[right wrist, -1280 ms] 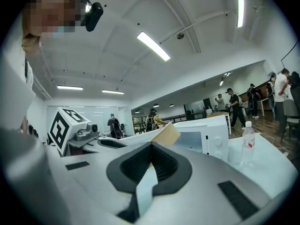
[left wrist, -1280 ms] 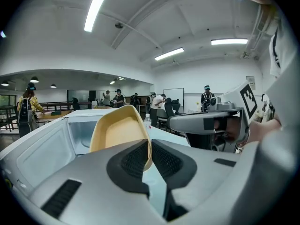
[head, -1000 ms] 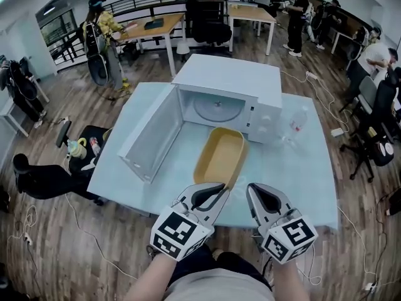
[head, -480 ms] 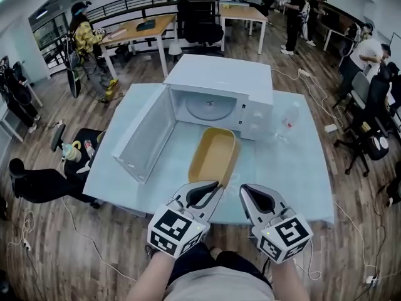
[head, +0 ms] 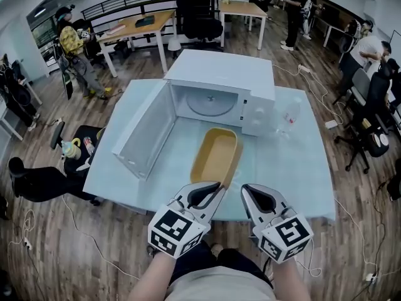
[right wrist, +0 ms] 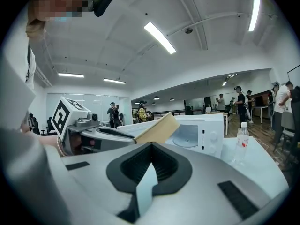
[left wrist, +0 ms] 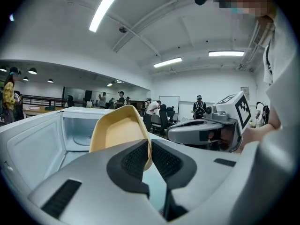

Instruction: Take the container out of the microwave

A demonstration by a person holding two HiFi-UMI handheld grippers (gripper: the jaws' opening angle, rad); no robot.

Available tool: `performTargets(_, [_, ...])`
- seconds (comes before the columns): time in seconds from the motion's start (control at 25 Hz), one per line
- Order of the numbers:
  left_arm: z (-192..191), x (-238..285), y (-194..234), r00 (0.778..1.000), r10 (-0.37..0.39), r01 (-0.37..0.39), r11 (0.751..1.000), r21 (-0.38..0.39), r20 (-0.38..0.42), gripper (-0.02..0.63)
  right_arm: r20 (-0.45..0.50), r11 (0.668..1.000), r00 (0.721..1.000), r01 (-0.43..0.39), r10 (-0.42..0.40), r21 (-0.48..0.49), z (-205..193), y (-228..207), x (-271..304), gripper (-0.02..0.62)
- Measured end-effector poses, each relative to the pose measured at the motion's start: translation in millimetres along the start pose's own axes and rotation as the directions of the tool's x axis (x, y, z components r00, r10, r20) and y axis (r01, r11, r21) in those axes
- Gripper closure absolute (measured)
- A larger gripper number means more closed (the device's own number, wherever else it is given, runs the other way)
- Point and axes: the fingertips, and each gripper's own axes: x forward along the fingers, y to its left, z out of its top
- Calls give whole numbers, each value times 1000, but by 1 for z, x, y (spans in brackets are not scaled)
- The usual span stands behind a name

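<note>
**Head view:** The L tongs (head: 219,185) are clamped on the near short rim of the yellow container (head: 216,155). The R tongs (head: 246,188) are just beside them on the right, jaws together w/ nothing inside. The container is outside the microwave (head: 222,80), in front of the open cavity. It lies lengthwise btw. the cavity and the tongs, over the pale blue surface (head: 297,174). Whether it touches the surface, I cannot tell from here. The microwave door (head: 143,137) is swung wide open to the left, and the glass turntable (head: 213,105) shows inside. A clear plastic bottle (head: 289,119) stands on the surface just right of the microwave. People stand at desks in the back of the room.

**Left gripper view:** Both black pads press on the thin rim of the container, one pad on each side of the wall. The container rises from the pads at a tilt, its inside turned to the camera. Behind it is the open cavity, and the R tongs are at the right.

**Right gripper view:** The jaws meet tip to tip and hold nothing. Only the hollow btw. the pads stays open, and the surface shows through it. At the left are the L tongs, w/ the container's edge slanting upward from them. The microwave front and the bottle are to the right.
</note>
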Motion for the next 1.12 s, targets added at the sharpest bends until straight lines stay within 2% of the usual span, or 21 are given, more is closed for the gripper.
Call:
performTargets(0.36, [-4, -9, 9, 1000, 12, -12, 1000, -1, -15, 569, -15, 1000, 1000, -8, 8, 4, -5, 3, 6, 586])
performTargets(0.52, [-4, -11, 7, 1000, 10, -9, 1000, 24, -23, 569, -21, 1000, 1000, -8, 8, 5, -6, 7, 5, 586])
performTargets(0.84, [-5, -9, 1, 999, -20, 21, 1000, 20, -33, 569, -44, 999, 998, -45, 45, 2, -14, 14, 5, 586])
performTargets(1.12, [-9, -4, -10, 996, -33, 40, 995, 95, -78, 569, -76, 998, 996, -55, 56, 23, -26, 10, 2, 586])
